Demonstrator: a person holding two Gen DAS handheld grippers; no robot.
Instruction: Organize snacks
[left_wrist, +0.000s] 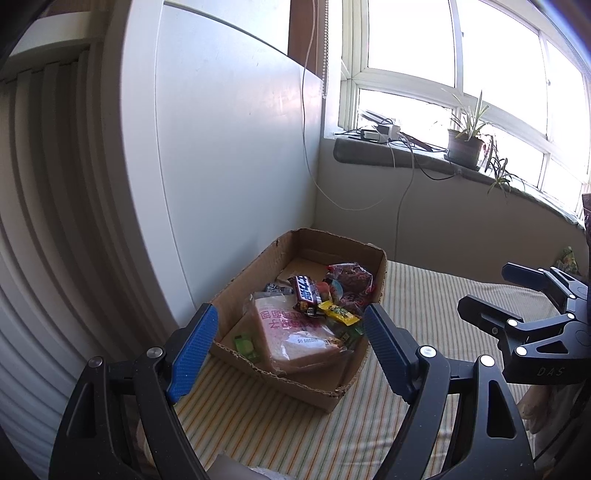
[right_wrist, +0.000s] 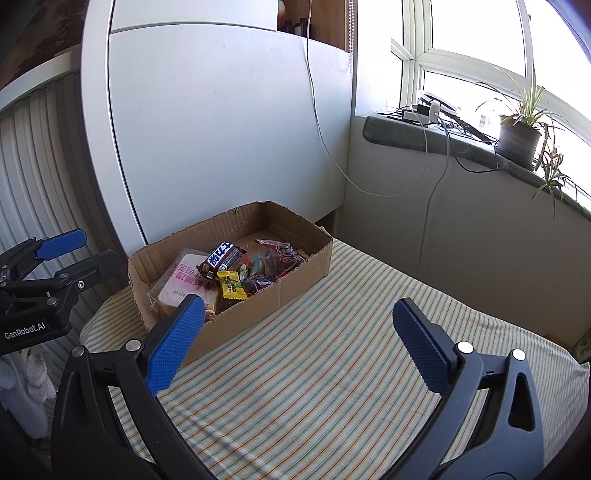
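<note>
My left gripper (left_wrist: 288, 343) and right gripper (right_wrist: 295, 332) hover spread wide, empty. Snacks (right_wrist: 236, 266) already fill the cardboard box (right_wrist: 295, 284) at twelve o'clock; little seems left.

Ahead of me: white panel wall (right_wrist: 221, 122), ribbed shutter (left_wrist: 44, 192) at left. Bright window (left_wrist: 461, 55) at right, daylight pouring in. Potted plant (right_wrist: 519, 136) and cables on grey sill (right_wrist: 436, 138). Striped cloth (right_wrist: 332, 350) below.

Cardboard box (right_wrist: 295, 275) on striped cloth (right_wrist: 332, 369)
</note>
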